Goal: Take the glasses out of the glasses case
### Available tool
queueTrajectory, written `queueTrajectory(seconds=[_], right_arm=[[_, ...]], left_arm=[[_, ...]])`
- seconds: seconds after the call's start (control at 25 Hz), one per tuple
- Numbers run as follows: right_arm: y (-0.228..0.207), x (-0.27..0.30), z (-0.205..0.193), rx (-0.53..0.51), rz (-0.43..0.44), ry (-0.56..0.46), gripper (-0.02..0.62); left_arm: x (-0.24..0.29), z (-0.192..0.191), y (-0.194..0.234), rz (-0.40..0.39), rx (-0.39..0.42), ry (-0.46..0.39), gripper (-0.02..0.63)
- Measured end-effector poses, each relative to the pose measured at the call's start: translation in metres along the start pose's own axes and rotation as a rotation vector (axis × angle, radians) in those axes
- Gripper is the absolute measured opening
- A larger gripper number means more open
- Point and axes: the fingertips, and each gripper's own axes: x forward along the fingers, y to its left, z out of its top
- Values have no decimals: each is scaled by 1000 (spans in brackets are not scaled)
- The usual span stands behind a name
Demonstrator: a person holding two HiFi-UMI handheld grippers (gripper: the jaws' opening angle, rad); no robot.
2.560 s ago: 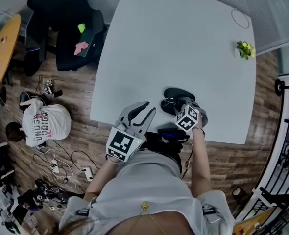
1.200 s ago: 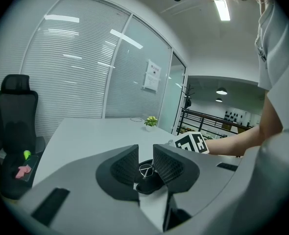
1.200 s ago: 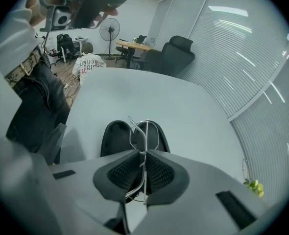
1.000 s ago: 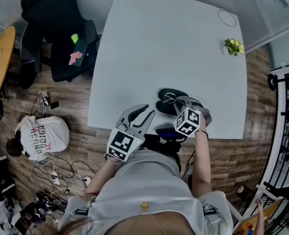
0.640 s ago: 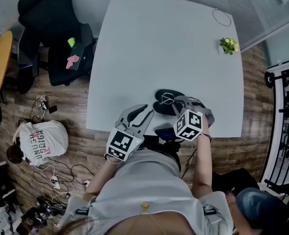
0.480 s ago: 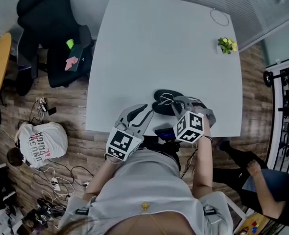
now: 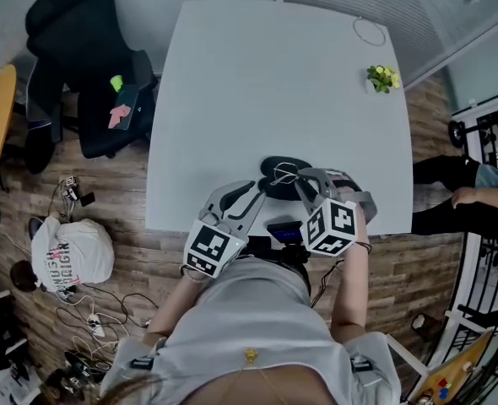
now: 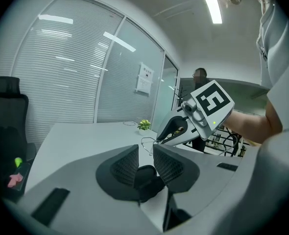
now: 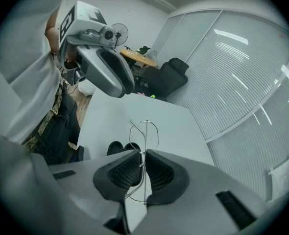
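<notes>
Gently: with the left gripper (image 8: 145, 155) clamped on the near end of the black glasses case (image 7: 298, 166), hold it down; lift the wire-rimmed glasses (image 9: 145, 130), pinched just above it in the near-closed jaws of the right gripper (image 9: 142, 168), straight clear.

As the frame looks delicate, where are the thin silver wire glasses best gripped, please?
Probably at the narrow bridge, from above: the right gripper is shut on the thin silver wire glasses there, a lens loop free either side.

The white table (image 7: 257, 83) bears a black glasses case (image 7: 297, 165), small plant (image 7: 381, 78) — and thin ring (image 7: 369, 31).
</notes>
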Motion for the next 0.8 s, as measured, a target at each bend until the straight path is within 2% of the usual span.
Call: queueTrajectory(seconds=[0.8], right_arm=[[5, -6, 2, -21, -4, -12, 49]], left_arm=[[-2, -1, -1, -8, 16, 0, 104]])
